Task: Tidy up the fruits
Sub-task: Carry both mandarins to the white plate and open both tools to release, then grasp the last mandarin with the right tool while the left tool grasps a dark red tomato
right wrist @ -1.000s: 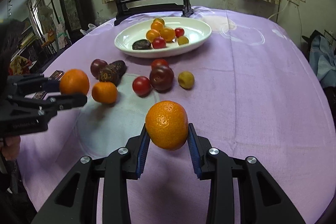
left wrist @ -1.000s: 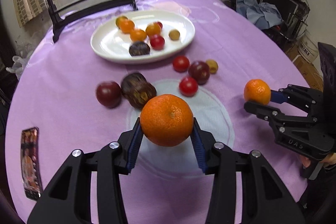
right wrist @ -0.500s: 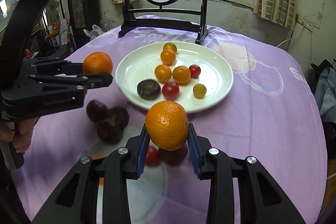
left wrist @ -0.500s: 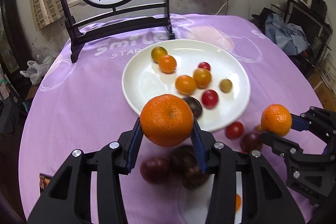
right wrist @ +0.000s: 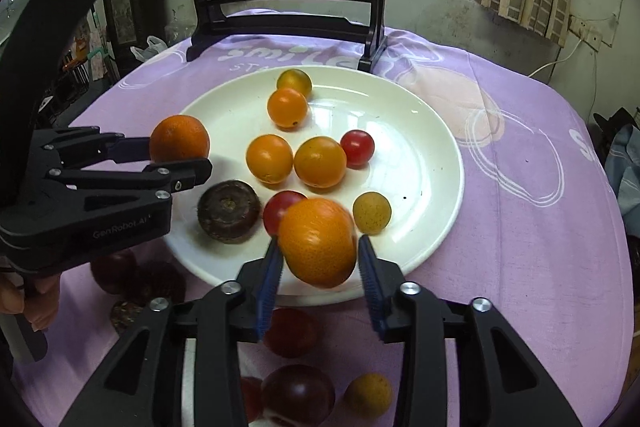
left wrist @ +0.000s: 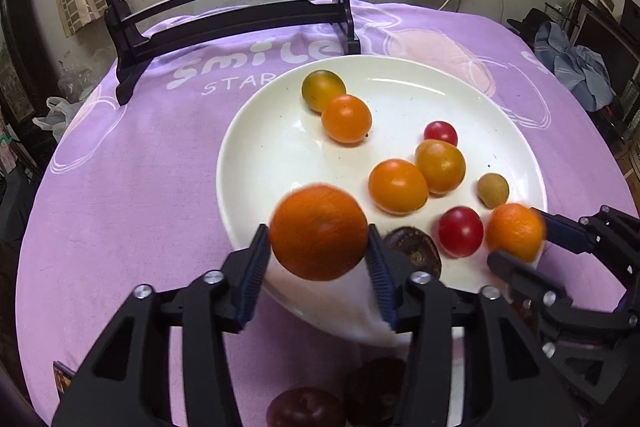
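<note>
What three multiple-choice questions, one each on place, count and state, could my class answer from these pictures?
1. The yellow-green tomato lies: A at the white plate's far side; B off the plate; C under the stand.
2. Red cherry tomatoes on the plate: A one; B two; C four.
3. The plate is: A overturned; B cracked; C upright, holding fruit.
Answers: A, it sits nearest the far rim; B, two red ones show; C, fruit rests inside it.
</note>
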The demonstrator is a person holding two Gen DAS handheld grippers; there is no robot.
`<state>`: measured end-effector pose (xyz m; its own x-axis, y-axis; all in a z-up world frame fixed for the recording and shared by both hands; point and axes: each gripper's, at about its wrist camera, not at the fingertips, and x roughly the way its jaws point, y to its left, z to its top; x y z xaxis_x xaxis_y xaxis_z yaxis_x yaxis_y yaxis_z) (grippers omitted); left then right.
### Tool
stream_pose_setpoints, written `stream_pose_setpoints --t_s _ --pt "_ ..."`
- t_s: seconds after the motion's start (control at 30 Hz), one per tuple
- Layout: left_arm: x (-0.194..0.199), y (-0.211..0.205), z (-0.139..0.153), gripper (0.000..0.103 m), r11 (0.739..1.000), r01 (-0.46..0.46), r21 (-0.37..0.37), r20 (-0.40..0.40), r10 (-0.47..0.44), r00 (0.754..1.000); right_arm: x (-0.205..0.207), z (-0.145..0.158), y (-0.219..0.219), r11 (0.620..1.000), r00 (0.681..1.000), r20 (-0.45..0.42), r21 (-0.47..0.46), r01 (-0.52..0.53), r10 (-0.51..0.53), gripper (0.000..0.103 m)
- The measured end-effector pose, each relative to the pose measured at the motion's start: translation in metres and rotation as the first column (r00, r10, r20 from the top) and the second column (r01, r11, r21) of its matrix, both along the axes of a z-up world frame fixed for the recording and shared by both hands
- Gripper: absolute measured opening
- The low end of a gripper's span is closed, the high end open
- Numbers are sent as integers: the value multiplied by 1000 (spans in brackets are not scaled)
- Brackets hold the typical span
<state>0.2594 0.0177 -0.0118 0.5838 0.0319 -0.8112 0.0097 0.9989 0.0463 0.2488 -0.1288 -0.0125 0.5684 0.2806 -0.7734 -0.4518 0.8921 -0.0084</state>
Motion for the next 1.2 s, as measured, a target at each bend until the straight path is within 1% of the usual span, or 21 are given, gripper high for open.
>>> stream_pose_setpoints --t_s 0.03,0.07,0.13,0.23,0.3,0.4,0.5,0.63,0.73,0.9,1.07,1.2 --pt "-1 -1 2 69 1000 -14 14 20 14 1000 0 0 -1 1000 1000 6 -3 2 -2 49" --pt "-4 -3 5 71 1000 -19 20 40 19 999 -1 0 -2 1000 1000 7 2 2 -2 50" --pt "-7 -7 11 72 1000 -3 22 56 2 998 -4 3 -7 1000 1000 9 19 6 -6 50" --pt "-17 -14 19 72 999 12 46 72 -15 997 -13 8 -13 1000 1000 17 27 7 -7 50" --pt "-27 -19 25 79 998 22 63 90 -27 996 -22 12 -20 999 1000 23 39 9 -10 50" --pt "-44 -25 32 84 997 31 72 112 -39 993 -36 16 -27 999 999 32 38 7 -9 51" --pt "-60 -30 34 84 997 51 63 115 -58 992 -51 17 -34 999 1000 30 40 8 -9 56" --pt "-87 -32 29 86 997 65 38 102 -68 992 -75 18 -42 999 999 37 41 4 -5 56" --pt "-108 -29 25 86 998 57 32 111 -60 992 -94 17 -50 998 1000 28 66 3 -4 56" --pt "-139 -20 15 86 999 45 6 79 -45 996 -121 11 -55 997 1000 5 78 -14 13 56" --pt "-161 -15 9 86 1000 30 3 71 -30 997 -143 6 -51 996 999 -15 86 -35 37 56" --pt "-175 -12 7 87 1000 29 -9 72 -28 997 -159 2 -38 994 997 -25 82 -71 73 56"
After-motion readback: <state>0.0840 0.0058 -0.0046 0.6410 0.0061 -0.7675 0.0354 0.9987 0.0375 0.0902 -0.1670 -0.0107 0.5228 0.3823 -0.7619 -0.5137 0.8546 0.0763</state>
